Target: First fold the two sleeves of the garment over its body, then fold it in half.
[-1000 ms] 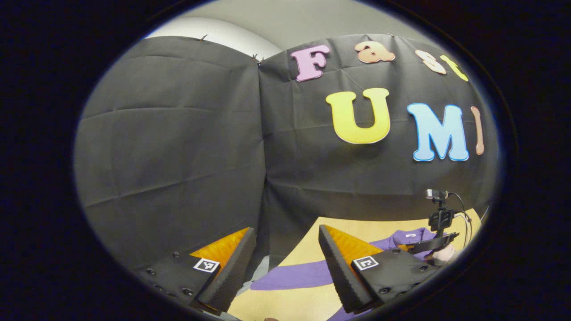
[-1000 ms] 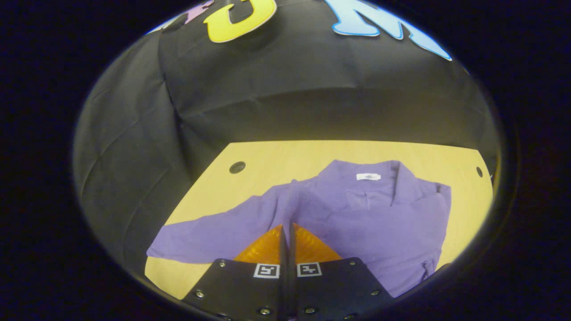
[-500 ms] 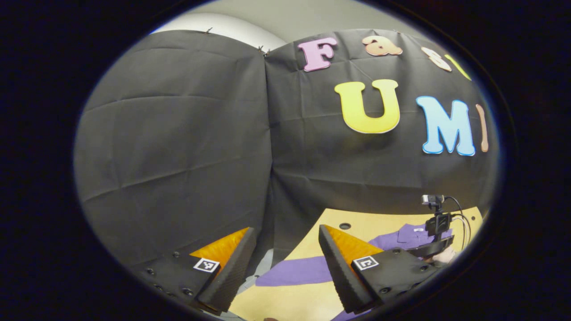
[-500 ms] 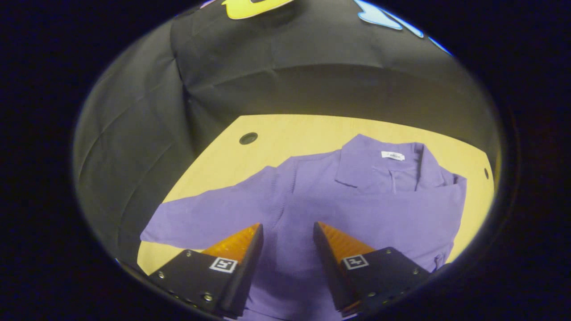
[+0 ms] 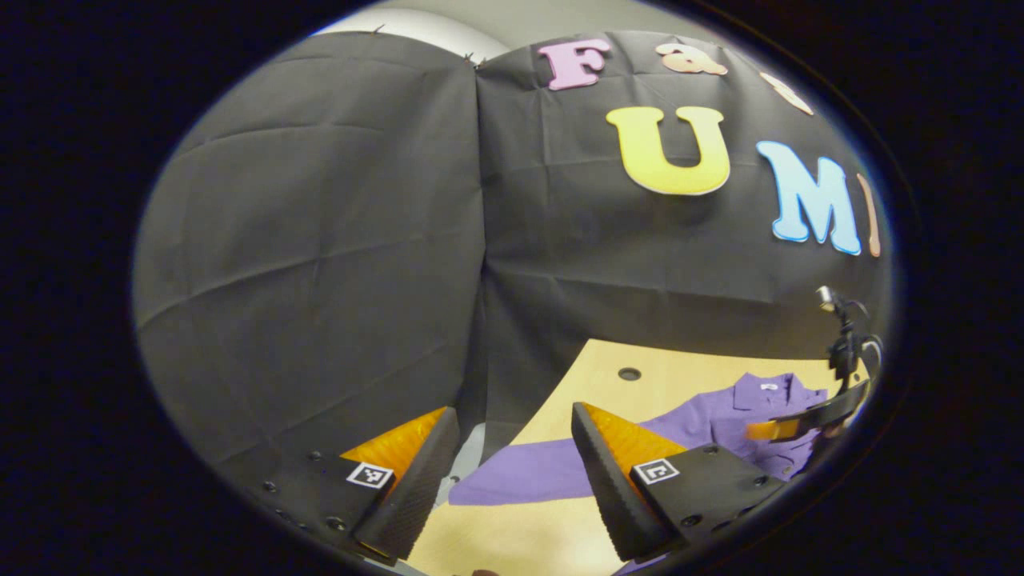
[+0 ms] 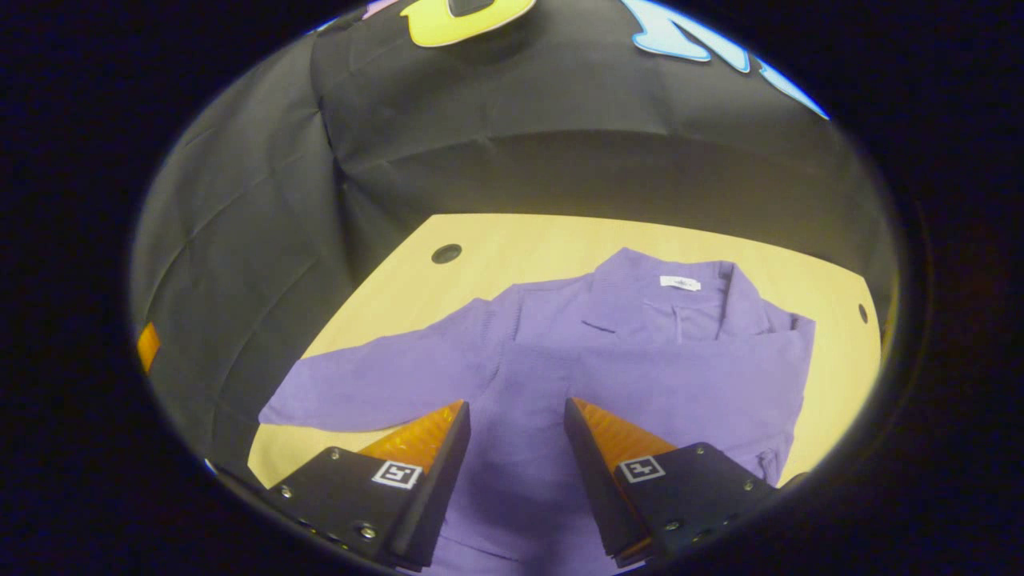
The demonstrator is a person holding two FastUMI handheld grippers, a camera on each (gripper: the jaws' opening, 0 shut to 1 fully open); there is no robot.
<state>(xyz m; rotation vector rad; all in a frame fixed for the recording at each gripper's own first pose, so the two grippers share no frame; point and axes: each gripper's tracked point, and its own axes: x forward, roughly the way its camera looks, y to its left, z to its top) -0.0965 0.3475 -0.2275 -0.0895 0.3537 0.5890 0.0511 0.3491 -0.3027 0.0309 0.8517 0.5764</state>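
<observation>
Black cloth (image 5: 320, 240) forms the booth wall behind the table in both views. Pale wood table (image 6: 496, 240) carries the purple garment (image 6: 640, 360), which lies flat with its collar toward the wall. The right gripper view looks down on the garment: the sleeve on that view's right is folded over the body, while the other sleeve (image 6: 376, 388) extends outward toward the table's near-left corner. A round hole (image 6: 446, 254) sits in the bare tabletop beyond that sleeve, and a smaller hole (image 6: 862, 313) lies near the far-right edge. The right gripper (image 6: 514, 412) is above the garment's body with its jaws apart and nothing between them. The left gripper view adds a side-on look: the left gripper (image 5: 512, 424), jaws apart and empty, is near the table's left edge, with the extended sleeve (image 5: 520, 480) lying just beyond its fingertips. Bare wood remains between that sleeve and the wall. This view also shows the right gripper (image 5: 800, 420) farther off, over the garment's body.
</observation>
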